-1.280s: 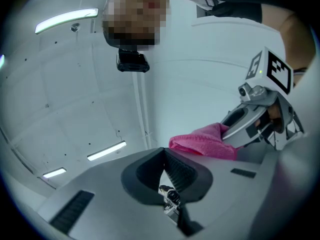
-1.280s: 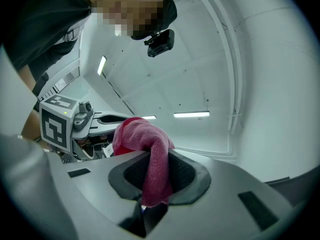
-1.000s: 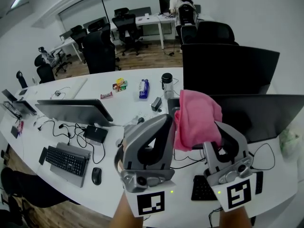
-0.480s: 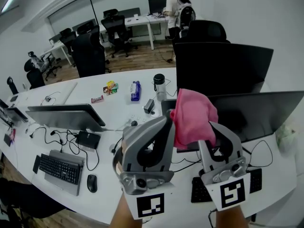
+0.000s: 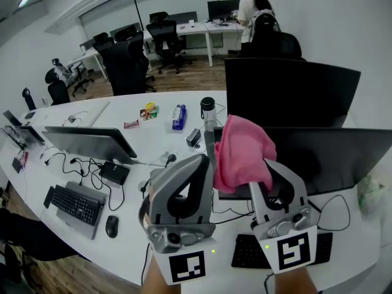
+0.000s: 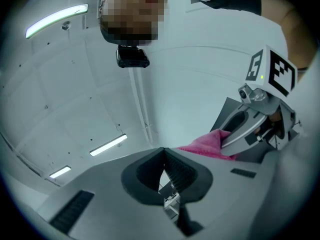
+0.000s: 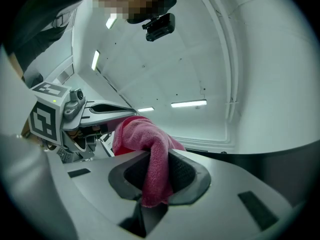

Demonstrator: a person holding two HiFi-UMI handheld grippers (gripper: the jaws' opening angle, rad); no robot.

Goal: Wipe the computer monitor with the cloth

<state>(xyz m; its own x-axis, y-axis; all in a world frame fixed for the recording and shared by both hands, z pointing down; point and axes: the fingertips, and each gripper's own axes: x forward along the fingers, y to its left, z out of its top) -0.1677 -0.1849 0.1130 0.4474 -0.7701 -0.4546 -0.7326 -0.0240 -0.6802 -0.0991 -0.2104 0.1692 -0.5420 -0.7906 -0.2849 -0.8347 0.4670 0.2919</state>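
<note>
A pink cloth (image 5: 244, 152) hangs bunched over the tip of my right gripper (image 5: 267, 167), which is shut on it. The right gripper view shows a fold of the cloth (image 7: 156, 169) clamped between the jaws of the right gripper (image 7: 156, 156). The dark computer monitor (image 5: 334, 158) stands just behind and to the right of the cloth, its screen facing me. My left gripper (image 5: 204, 159) is raised beside the cloth on its left. In the left gripper view the jaws of the left gripper (image 6: 163, 153) meet with nothing between them, and the cloth (image 6: 212, 144) shows off to the right.
A second black monitor (image 5: 288, 94) stands behind the first. A black keyboard (image 5: 245, 259) lies under the grippers. To the left are another monitor (image 5: 92, 143), a keyboard (image 5: 73, 204), a mouse (image 5: 111, 225) and cables. A bottle (image 5: 208, 112) and a blue packet (image 5: 178, 116) sit mid-desk.
Both grippers have drifted a little left and lower in the head view as it shifted. The cloth stays clamped in the right gripper.
</note>
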